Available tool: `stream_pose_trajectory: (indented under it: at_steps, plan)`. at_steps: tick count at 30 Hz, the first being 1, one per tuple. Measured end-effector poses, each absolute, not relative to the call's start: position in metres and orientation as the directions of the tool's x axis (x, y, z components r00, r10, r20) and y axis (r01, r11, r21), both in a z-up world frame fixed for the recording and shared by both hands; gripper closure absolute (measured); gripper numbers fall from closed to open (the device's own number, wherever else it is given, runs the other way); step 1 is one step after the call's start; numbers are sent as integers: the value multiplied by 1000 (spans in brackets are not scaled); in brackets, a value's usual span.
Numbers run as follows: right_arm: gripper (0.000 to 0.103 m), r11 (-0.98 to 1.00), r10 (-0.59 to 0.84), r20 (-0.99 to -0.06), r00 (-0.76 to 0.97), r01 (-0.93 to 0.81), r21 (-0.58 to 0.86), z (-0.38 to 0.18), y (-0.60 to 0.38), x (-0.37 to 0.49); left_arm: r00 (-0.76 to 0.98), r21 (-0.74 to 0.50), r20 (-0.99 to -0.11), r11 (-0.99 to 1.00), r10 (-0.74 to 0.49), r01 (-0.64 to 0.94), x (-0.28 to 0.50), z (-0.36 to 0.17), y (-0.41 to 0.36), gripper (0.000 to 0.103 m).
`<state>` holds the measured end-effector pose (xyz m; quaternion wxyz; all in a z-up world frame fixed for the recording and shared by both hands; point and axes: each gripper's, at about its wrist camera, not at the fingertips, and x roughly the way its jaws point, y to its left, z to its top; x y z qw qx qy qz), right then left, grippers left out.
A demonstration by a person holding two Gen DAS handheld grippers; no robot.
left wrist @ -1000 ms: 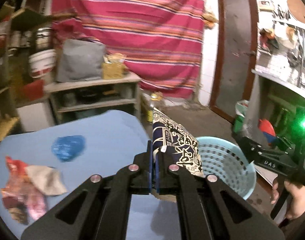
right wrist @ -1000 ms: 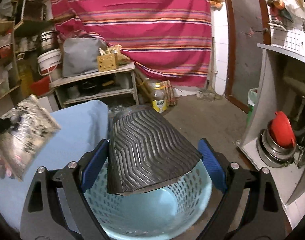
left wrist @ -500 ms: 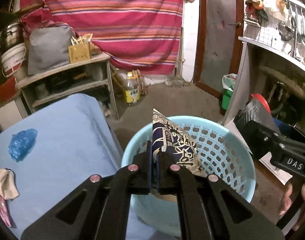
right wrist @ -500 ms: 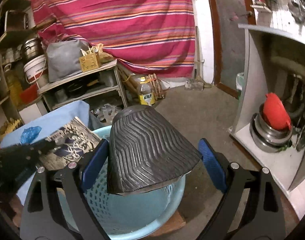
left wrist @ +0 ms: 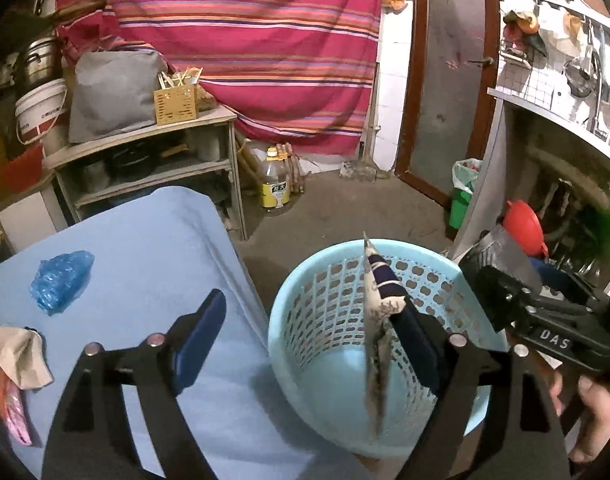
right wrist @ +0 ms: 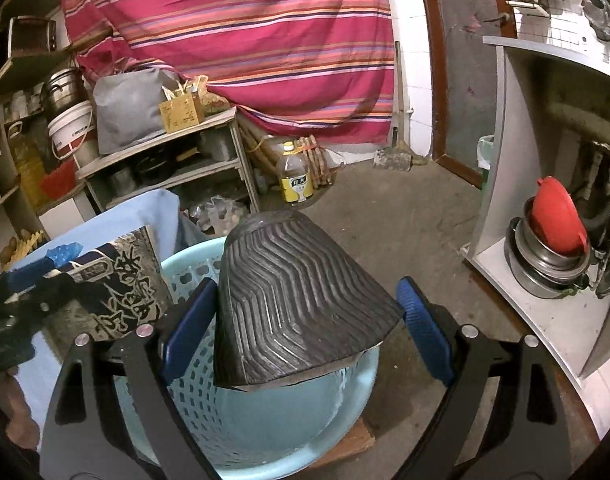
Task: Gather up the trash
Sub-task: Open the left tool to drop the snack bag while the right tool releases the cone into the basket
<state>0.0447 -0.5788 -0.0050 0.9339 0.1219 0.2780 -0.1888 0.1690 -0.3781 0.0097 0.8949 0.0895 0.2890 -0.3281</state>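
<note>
Left wrist view: "DAS" readable on the right tool's (left wrist: 501, 280) body. Left tool (left wrist: 305, 340) has just spread wide; the patterned packet (left wrist: 379, 320) leans against its right pad over the blue basket (left wrist: 305, 300). Half a second ago it was pinched.

Right wrist view: right tool (right wrist: 305, 320) wide, its left pad against the black ridged cup (right wrist: 297, 304), above the basket (right wrist: 193, 264). Packet (right wrist: 117, 280) print illegible.
</note>
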Motion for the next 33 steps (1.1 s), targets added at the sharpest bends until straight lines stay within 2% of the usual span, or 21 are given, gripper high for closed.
stream_pose_trajectory:
  at_steps: [2, 7, 9, 19, 33]
  plan:
    - [14, 902, -280, -567, 774, 414, 120, -6, -577, 46, 617, -32, -579, 771, -533, 636, 170, 11, -375, 18]
    - [14, 903, -280, -569, 773, 413, 117, -6, -576, 47, 593, -27, -613, 764, -522, 644, 174, 7, -376, 17]
    - [14, 902, -280, -570, 772, 415, 119, -6, -578, 47, 566, -27, -642, 753, -517, 657, 176, 2, -380, 13]
    - [14, 898, -282, -571, 771, 422, 127, -7, -581, 46, 479, 63, -773, 701, -416, 711, 175, -22, -405, 11]
    - [14, 910, -262, -582, 770, 397, 117, -7, -569, 57, 591, 71, -693, 777, -412, 625, 183, -11, -365, 11]
